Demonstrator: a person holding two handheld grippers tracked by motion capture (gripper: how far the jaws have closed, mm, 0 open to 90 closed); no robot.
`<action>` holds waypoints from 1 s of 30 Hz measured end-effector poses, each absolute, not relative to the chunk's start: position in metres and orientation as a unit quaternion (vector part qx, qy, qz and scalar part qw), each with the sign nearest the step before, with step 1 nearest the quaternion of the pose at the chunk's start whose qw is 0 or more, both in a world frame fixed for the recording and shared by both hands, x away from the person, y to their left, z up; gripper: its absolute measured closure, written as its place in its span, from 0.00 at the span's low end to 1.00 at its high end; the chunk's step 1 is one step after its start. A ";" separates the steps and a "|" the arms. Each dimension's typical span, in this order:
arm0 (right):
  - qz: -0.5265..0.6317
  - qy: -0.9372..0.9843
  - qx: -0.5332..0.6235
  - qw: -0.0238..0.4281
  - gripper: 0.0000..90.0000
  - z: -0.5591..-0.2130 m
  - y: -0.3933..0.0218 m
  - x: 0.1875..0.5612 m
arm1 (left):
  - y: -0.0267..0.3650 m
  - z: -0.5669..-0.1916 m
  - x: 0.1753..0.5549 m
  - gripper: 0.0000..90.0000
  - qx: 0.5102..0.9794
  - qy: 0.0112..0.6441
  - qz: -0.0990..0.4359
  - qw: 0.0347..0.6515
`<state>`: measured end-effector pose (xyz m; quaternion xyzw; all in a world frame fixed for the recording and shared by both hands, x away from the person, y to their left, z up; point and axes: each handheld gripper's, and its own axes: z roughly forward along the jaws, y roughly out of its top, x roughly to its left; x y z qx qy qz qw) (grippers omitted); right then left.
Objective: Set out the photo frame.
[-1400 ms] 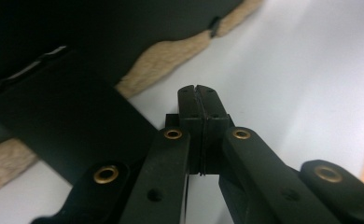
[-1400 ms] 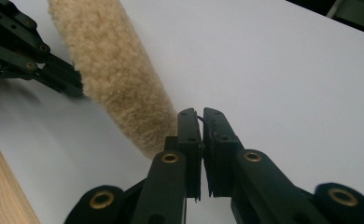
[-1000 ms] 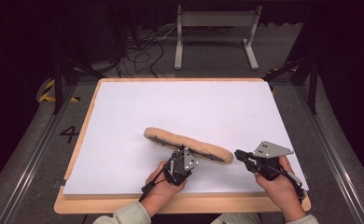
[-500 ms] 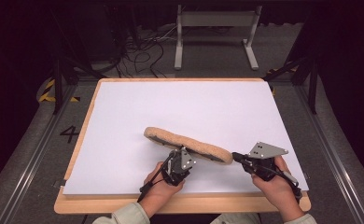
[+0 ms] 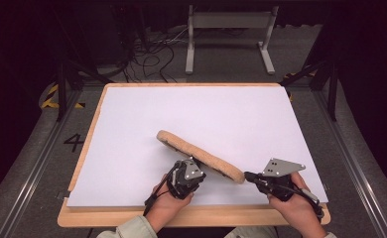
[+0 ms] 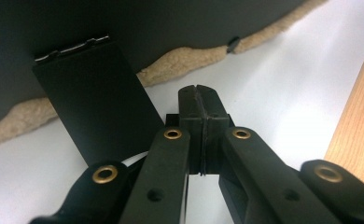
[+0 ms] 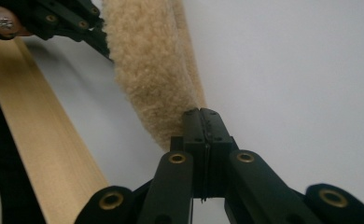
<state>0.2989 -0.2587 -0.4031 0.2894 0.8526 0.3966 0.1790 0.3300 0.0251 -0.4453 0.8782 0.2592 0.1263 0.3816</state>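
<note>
A long tan fleece pad [image 5: 201, 156] lies slantwise on the white board [image 5: 147, 114], seemingly tilted with its near edge raised. My left gripper [image 5: 195, 167] is at the pad's near edge around its middle. In the left gripper view its jaws [image 6: 199, 99] are shut with nothing between them, facing the pad's dark face [image 6: 138, 28], its fleece rim [image 6: 185, 60] and a black flat tab [image 6: 94, 100]. My right gripper [image 5: 249, 176] is at the pad's right end. It too is shut [image 7: 203, 116], its tips touching the fleece pad [image 7: 147, 70].
The white board rests on a wooden tabletop [image 5: 191, 215] whose near edge runs just behind both hands. A metal stand [image 5: 228, 34] and cables [image 5: 152, 54] are on the dark floor beyond the table. Open white surface lies to the left and far side.
The pad's right end has shifted a little toward the near edge. Both hands have stayed almost where they were.
</note>
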 end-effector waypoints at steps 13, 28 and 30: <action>0.401 0.871 0.248 0.139 0.99 -0.401 -0.242 0.283 | 0.029 -0.452 0.338 1.00 0.879 0.285 0.129 0.360; 0.413 0.861 0.255 0.150 0.95 -0.400 -0.244 0.287 | 0.048 -0.452 0.361 1.00 0.863 0.316 0.137 0.369; 0.413 0.862 0.254 0.150 0.95 -0.400 -0.244 0.287 | 0.054 -0.451 0.367 1.00 0.862 0.321 0.125 0.373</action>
